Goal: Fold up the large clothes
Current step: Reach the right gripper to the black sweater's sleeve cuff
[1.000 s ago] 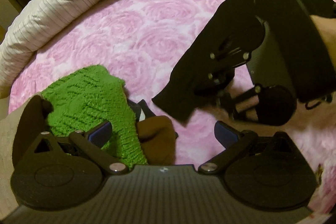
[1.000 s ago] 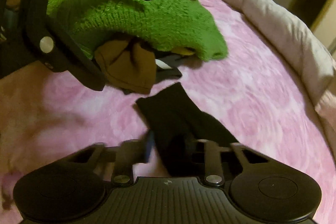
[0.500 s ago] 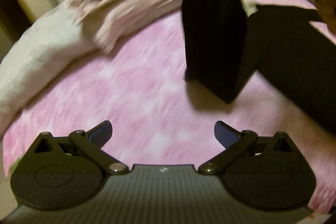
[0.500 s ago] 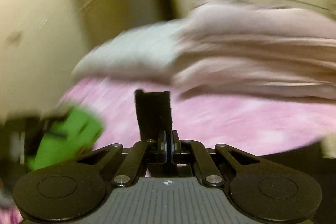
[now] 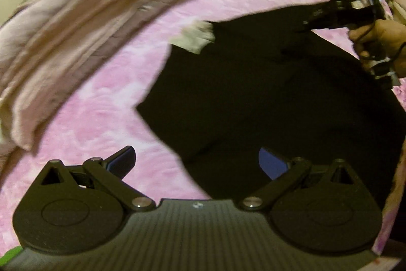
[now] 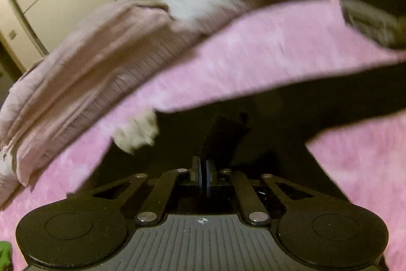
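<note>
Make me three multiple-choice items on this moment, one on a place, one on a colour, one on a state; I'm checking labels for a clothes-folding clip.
1. Where does the black garment lie?
A. On the pink bedspread
B. On a wooden floor
C. In a basket

2. What colour is the patch at the garment's far edge?
A. Red
B. Whitish
C. Blue

3. How do the two grippers stand?
A. Both open
B. Left shut, right open
C. Left open, right shut on cloth

Answers:
1. A, since the pink bedspread shows around the dark cloth in both views.
2. B, as the pale patch stands out against the black in both views.
3. C, because the left gripper has its blue pads wide apart with nothing pressed between them, while the right gripper has its pads together on a fold of the black garment.
</note>
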A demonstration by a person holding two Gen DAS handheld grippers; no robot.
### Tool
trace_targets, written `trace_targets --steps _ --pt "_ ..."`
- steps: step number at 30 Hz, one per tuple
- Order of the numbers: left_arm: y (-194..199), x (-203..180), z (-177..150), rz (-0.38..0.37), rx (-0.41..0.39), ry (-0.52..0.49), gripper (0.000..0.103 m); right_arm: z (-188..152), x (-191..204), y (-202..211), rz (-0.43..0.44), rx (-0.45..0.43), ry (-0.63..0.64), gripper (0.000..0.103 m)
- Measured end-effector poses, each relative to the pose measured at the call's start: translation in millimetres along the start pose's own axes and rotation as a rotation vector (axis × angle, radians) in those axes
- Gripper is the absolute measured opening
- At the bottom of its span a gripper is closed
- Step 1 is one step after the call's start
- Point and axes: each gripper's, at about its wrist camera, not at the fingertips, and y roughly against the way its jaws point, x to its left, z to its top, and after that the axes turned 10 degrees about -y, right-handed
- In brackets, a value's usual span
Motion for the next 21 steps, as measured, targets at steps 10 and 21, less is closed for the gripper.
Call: trace_targets --steps 10,21 --pt "-36.9 -51.9 69.5 -0.09 0.017 -0.086 0.101 50.6 -44.1 23.0 0.175 0.025 -0.03 0.0" --pt "-89.1 -70.2 133.9 -0.016 0.042 -0.085 0.102 81.7 -167.6 45.1 -0.134 0.044 -0.207 0.038"
